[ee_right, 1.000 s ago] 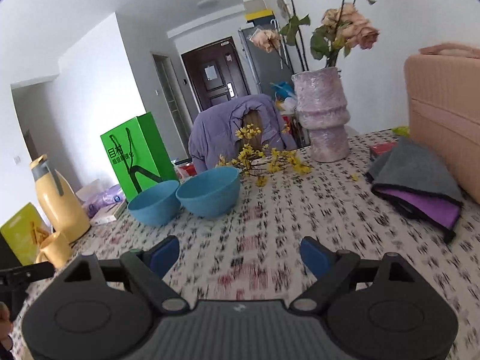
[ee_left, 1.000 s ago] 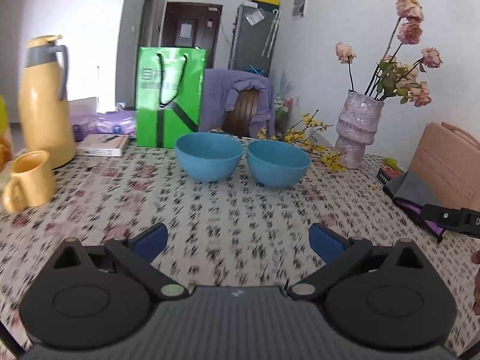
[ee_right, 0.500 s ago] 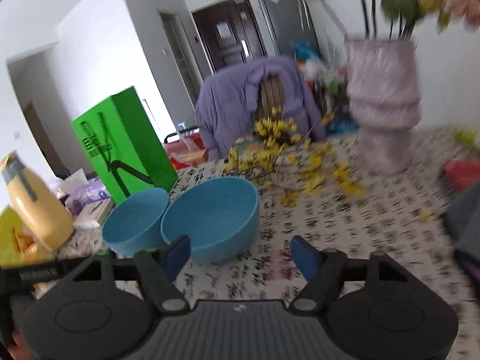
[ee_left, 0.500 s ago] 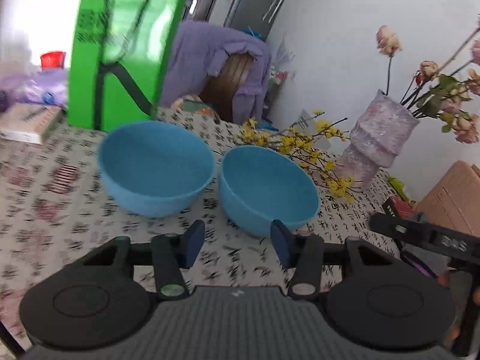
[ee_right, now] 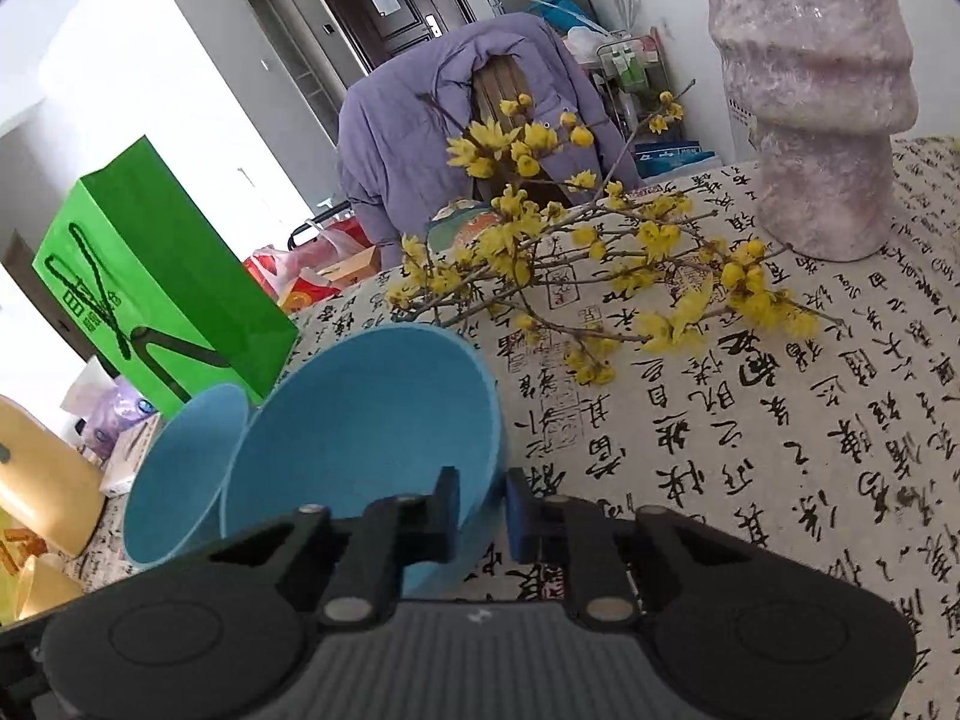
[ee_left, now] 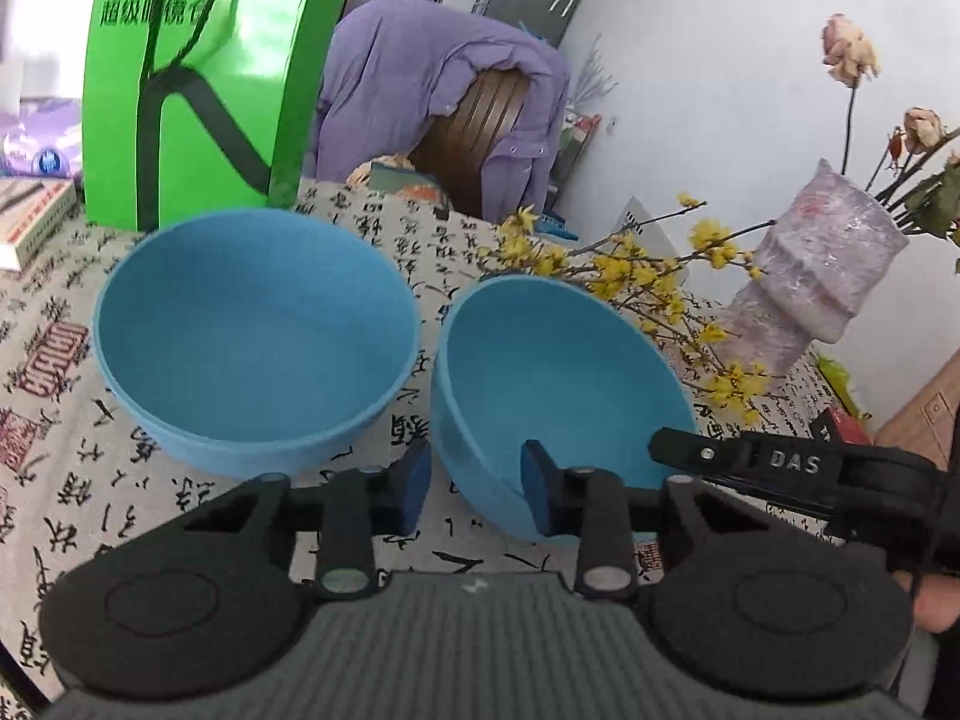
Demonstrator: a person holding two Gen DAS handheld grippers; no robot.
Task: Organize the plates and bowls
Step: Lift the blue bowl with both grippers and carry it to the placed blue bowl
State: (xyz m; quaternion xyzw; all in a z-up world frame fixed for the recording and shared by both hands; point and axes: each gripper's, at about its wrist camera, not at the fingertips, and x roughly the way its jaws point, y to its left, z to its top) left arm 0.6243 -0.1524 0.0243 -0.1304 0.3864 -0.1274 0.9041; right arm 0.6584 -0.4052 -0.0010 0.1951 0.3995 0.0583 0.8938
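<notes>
Two blue bowls stand side by side on the calligraphy-print tablecloth. The left bowl is untouched. My left gripper straddles the near left rim of the right bowl, one pad outside and one inside. Its jaws are closing and a thin gap shows at the outer pad. My right gripper is shut on the near right rim of this right bowl. Its black finger shows at that bowl's right edge in the left wrist view.
A green paper bag stands just behind the left bowl. Yellow flowering branches lie behind the right bowl, beside a pink vase. A chair draped with a purple jacket is at the table's far edge. A yellow flask sits far left.
Both grippers have come forward and down from the table's near side to the right bowl. Their jaws went from wide apart to narrow, and the right one has closed on the rim.
</notes>
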